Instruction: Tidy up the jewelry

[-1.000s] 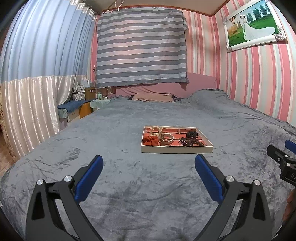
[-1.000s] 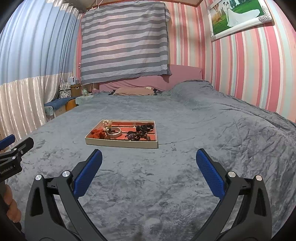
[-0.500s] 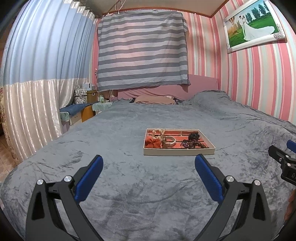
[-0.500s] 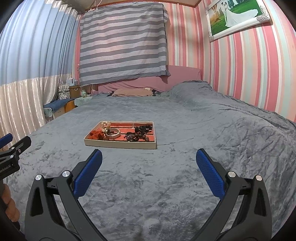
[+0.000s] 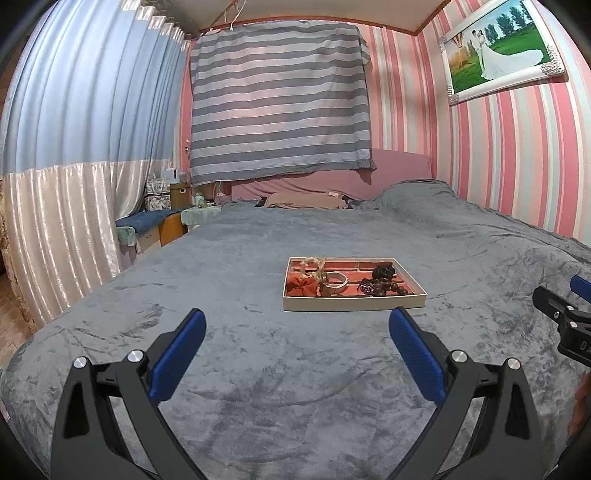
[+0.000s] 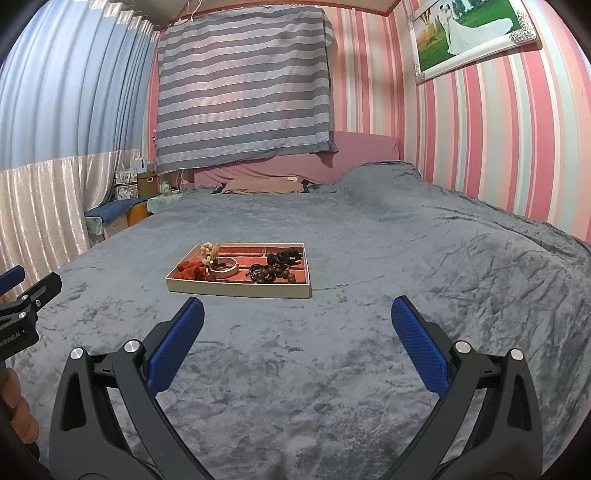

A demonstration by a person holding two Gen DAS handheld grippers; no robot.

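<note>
Jewelry tray (image 5: 354,303) on bed (image 5: 295,387); both grippers spread, apparently empty.

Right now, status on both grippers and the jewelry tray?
Left gripper open, empty. Right gripper open, empty. Jewelry tray on grey blanket ahead, untouched. Nothing in the way.

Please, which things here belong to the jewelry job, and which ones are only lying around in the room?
For the job:
- jewelry tray
- red scrunchie
- white bangle
- dark bead bracelet
- black hair tie
- left tongs and right tongs, both open

Just lying about:
- pillow
- framed photo
- striped cloth
</note>
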